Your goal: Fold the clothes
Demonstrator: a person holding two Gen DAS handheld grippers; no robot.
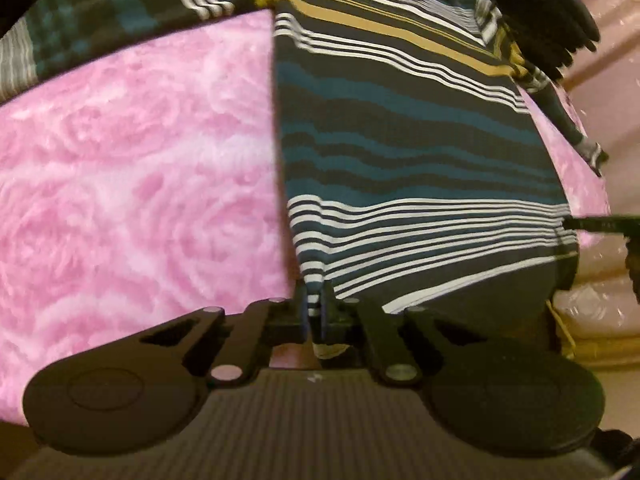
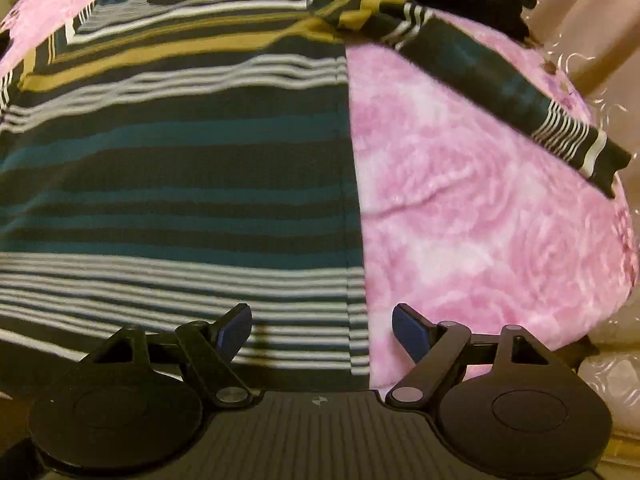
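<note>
Left wrist view: the left gripper (image 1: 315, 312) is closed on the near left corner of the striped shirt (image 1: 400, 152), which lies spread on the pink blanket (image 1: 132, 152).

Right wrist view: the right gripper (image 2: 322, 330) is wide apart and holds nothing, above the shirt's (image 2: 172, 168) near right edge beside the blanket (image 2: 480, 208).

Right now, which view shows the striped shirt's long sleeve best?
The right wrist view: the sleeve runs whole across the pink blanket, from the shoulder to its cuff, clear of the open right gripper. The left wrist view shows the other sleeve cut off at the frame's edge.
</note>
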